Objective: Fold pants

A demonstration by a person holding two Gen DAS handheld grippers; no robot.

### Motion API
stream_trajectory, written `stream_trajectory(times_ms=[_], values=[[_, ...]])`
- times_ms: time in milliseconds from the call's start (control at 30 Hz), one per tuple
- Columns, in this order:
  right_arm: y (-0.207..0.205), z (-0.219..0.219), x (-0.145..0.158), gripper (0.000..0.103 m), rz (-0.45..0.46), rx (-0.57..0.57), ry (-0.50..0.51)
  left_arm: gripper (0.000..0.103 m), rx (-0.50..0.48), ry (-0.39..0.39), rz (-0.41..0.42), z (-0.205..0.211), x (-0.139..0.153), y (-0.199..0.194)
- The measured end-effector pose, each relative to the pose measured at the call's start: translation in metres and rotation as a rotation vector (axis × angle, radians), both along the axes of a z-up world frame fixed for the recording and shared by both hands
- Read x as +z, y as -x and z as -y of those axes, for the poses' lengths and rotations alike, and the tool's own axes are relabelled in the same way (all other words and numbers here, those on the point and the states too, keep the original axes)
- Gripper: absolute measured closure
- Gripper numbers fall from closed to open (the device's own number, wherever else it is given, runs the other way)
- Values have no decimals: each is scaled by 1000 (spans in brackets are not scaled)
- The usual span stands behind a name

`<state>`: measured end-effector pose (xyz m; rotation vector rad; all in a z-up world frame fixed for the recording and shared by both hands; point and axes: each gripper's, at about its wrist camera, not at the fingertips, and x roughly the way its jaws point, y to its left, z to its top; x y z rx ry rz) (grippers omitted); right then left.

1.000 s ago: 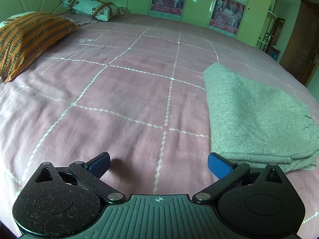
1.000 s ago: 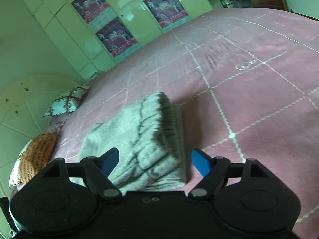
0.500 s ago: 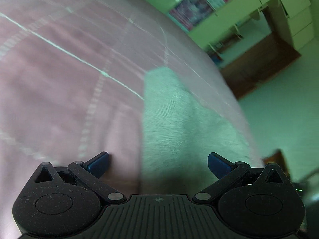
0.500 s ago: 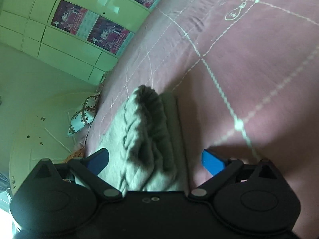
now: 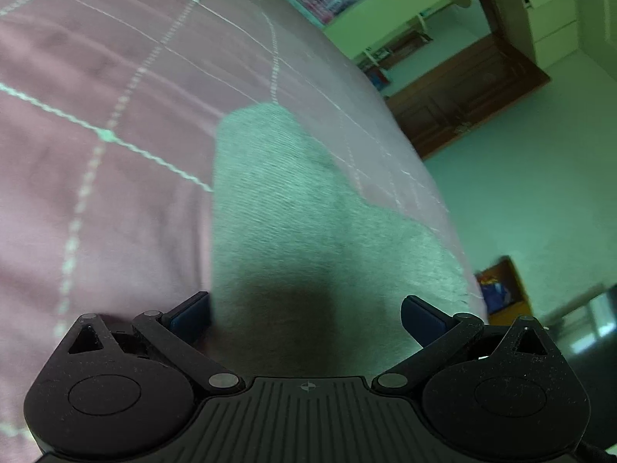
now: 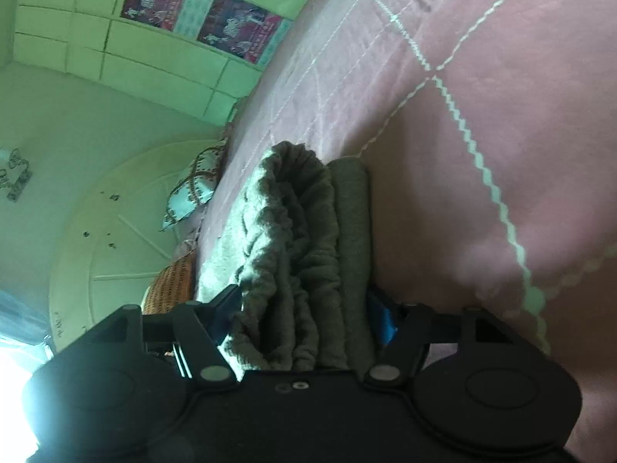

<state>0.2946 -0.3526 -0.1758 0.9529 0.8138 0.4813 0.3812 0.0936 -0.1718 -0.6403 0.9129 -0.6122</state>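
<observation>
The grey pants (image 5: pixel 293 208) lie folded in a thick stack on the pink bedspread (image 5: pixel 96 177). My left gripper (image 5: pixel 304 314) is open, its blue pads (image 5: pixel 420 318) either side of the stack's near edge, low over the bed. In the right wrist view the stack's gathered waistband end (image 6: pixel 300 254) runs back between my right gripper's (image 6: pixel 304 318) fingers. The right jaws have closed in against the layers and press on both sides of them.
The bed's right edge (image 5: pixel 432 177) drops to a green floor with a brown door (image 5: pixel 462 88) beyond. Two pillows (image 6: pixel 193 193) lie at the headboard. Green cupboards with posters (image 6: pixel 200 11) line the wall.
Both grippers dropped low and rolled sideways at the folded pants. The left now straddles the stack's edge, still open. The right has narrowed from wide open onto the folded end.
</observation>
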Motion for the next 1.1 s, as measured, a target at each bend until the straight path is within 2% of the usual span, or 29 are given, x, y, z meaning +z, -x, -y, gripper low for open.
stream_trajectory(times_ms=[100, 167, 233, 300, 467, 533, 600, 633, 667, 700, 767, 800, 867, 967, 1100], values=[[-5, 1, -1, 43, 2, 27, 9, 9, -30, -1, 2, 8, -2, -4], [-10, -3, 4, 47, 6, 28, 50, 25, -23, 0, -17, 5, -3, -6], [-12, -4, 11, 47, 10, 33, 79, 34, -19, 4, -38, -3, -4, -5], [-6, 2, 12, 49, 5, 35, 72, 36, -18, 27, -51, -10, -6, -3], [16, 25, 4, 48, -11, -12, -31, 36, -7, 48, -44, -8, -12, -3], [11, 24, -3, 48, -27, -13, -73, 36, 4, 52, -46, -5, -14, -4], [-1, 13, -4, 47, -31, 17, -68, 36, 9, 37, -45, 0, -14, -5], [-5, 6, -2, 47, -22, 25, -40, 41, 7, 4, -38, 4, -11, -4], [-9, -2, 0, 49, -14, 28, -18, 54, 10, -44, -32, 8, -8, -4], [-11, -8, 4, 53, -11, 21, 5, 58, 16, -78, -29, 10, -5, -3], [-10, -14, 13, 59, 15, 15, 50, 73, 51, -58, -43, 7, -2, -2], [-7, -16, 19, 61, 33, 16, 65, 76, 59, -49, -26, 5, 3, 0], [-5, -15, 33, 65, 66, 28, 73, 77, 62, -26, 31, 4, 17, 3], [-15, -17, 56, 65, 117, 83, 96, 77, 59, -9, 81, 5, 34, -5], [-59, -19, 83, 65, 168, 128, 119, 77, 94, 15, 133, 1, 51, -40]])
